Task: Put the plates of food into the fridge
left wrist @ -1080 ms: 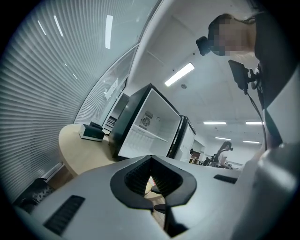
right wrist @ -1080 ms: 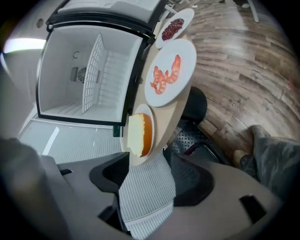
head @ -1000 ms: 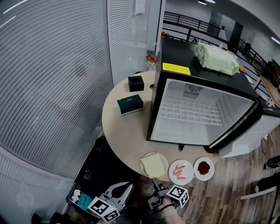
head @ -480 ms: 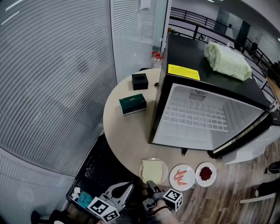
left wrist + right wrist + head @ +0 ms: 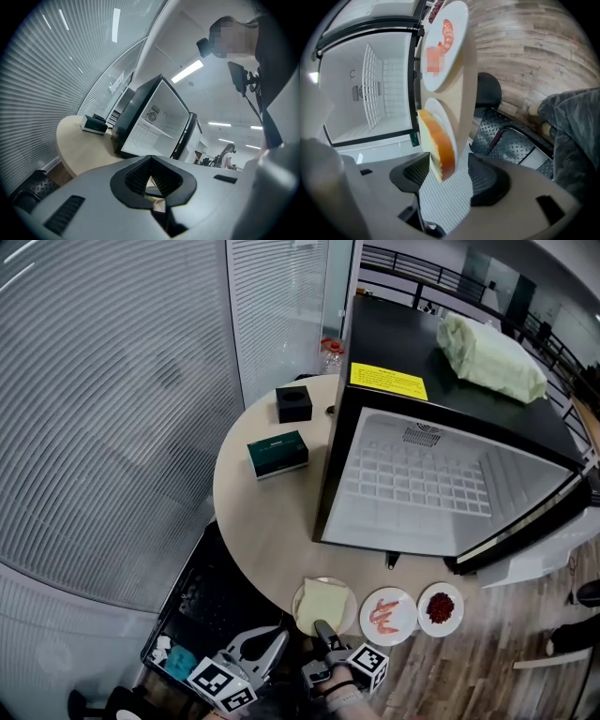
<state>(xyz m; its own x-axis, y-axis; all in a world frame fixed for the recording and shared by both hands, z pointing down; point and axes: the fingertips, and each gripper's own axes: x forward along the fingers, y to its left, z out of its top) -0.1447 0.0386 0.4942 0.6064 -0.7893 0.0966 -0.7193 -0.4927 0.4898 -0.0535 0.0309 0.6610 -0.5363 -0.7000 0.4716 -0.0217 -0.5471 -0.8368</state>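
Nothing is in the fridge (image 5: 422, 486) yet; it stands open and empty. The right gripper (image 5: 322, 628) is spread wide around the bread plate (image 5: 324, 606) rim. Two more plates (image 5: 387, 616) wait just beyond it. The left gripper (image 5: 259, 645) is closed and empty.

Office: blinded glass partition (image 5: 112, 427), strip lights (image 5: 190, 71), mezzanine railing (image 5: 412, 277)

A round beige table (image 5: 262, 521) carries a dark green box (image 5: 277, 455) and, near it but apart, a black cube-shaped box (image 5: 293, 404). A red-capped bottle (image 5: 331, 354) shows beyond the black box. A black crate (image 5: 202, 606) sits on the floor, partly under the table edge, beside slatted blinds (image 5: 112, 409).
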